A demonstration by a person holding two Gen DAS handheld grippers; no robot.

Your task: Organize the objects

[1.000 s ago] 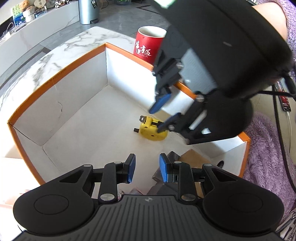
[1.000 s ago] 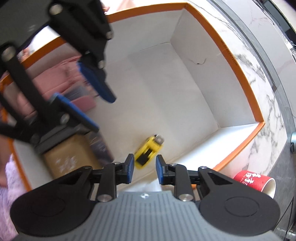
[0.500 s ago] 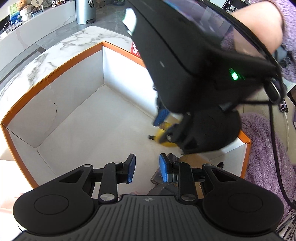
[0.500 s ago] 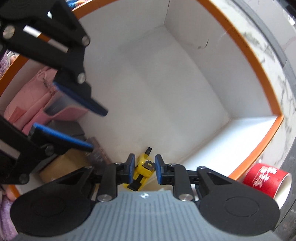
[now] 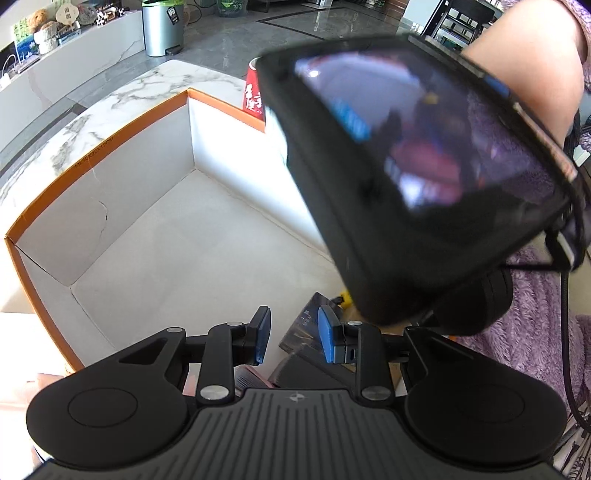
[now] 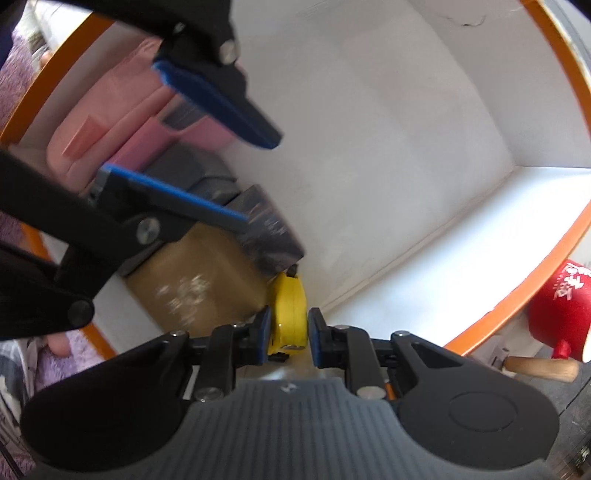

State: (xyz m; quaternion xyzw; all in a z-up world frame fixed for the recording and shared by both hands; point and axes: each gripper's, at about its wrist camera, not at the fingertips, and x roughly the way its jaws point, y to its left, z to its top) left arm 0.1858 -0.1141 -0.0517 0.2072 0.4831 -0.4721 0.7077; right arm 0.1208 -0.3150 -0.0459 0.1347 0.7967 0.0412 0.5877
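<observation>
A small yellow tape measure (image 6: 290,314) lies on the floor of the white box with an orange rim (image 6: 550,33), against a brown carton (image 6: 199,284). My right gripper (image 6: 288,341) straddles it, blue pads close on either side with small gaps. In the left wrist view only a yellow sliver (image 5: 345,297) shows under the right gripper's black body (image 5: 424,184). My left gripper (image 5: 291,334) is open and empty above the box floor, over a dark glossy box (image 5: 306,330); it also shows in the right wrist view (image 6: 225,158).
Pink pouches (image 6: 122,122), a grey case (image 6: 192,177) and the dark box (image 6: 266,236) fill one end of the orange-rimmed box (image 5: 122,129). A red paper cup (image 6: 561,310) stands outside it on the marble counter (image 5: 122,99). A purple fleece sleeve (image 5: 535,332) is at right.
My right gripper has dropped into the box and come down around the tape measure, which has slid up against the brown carton. Its body now blocks most of the left wrist view.
</observation>
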